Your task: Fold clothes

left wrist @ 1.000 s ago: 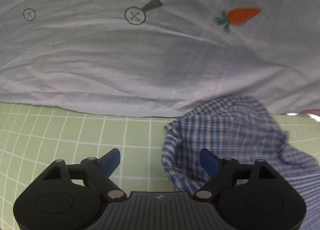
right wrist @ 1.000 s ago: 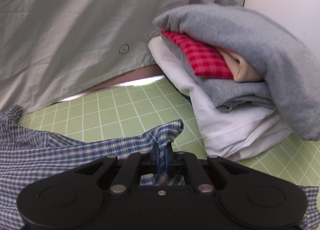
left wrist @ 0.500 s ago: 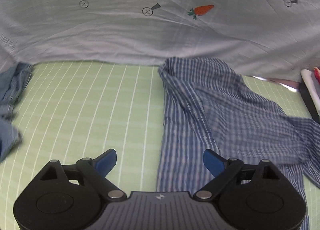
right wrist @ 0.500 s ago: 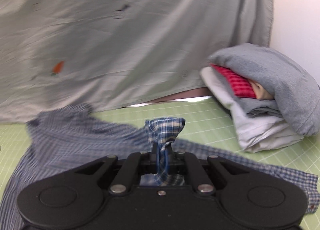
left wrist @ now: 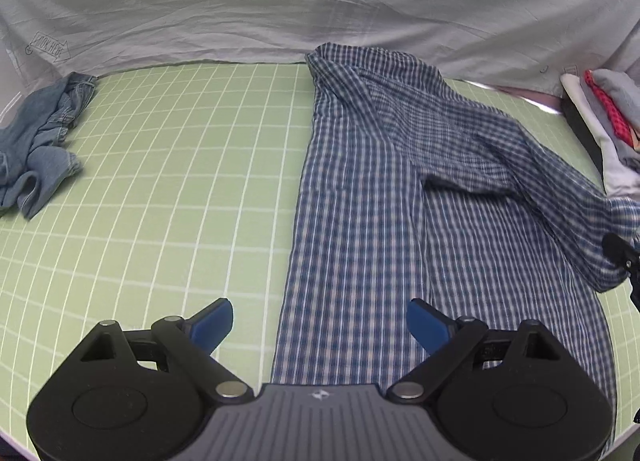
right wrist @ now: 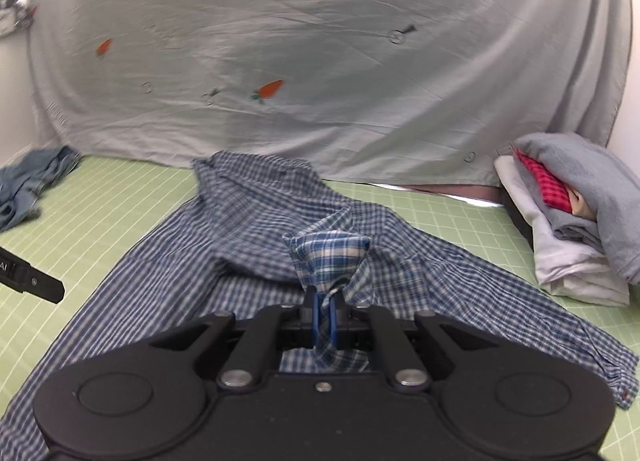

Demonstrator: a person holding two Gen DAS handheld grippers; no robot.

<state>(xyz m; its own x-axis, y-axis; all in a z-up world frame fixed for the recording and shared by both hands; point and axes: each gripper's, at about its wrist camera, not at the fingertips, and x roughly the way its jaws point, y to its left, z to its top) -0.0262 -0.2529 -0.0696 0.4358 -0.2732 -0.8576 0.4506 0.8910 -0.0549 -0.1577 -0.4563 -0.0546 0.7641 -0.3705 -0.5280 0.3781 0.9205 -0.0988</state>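
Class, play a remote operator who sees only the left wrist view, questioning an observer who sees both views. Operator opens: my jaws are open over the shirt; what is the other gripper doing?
Observer: The right gripper is shut on a bunched fold of the blue-and-white checked cotton shirt.
Operator: Is that fold flat on the mat?
Observer: No, it stands up above the fingers.
Operator: What tops the folded pile at my right edge?
Observer: A grey fleece garment drapes over the red checked cloth.
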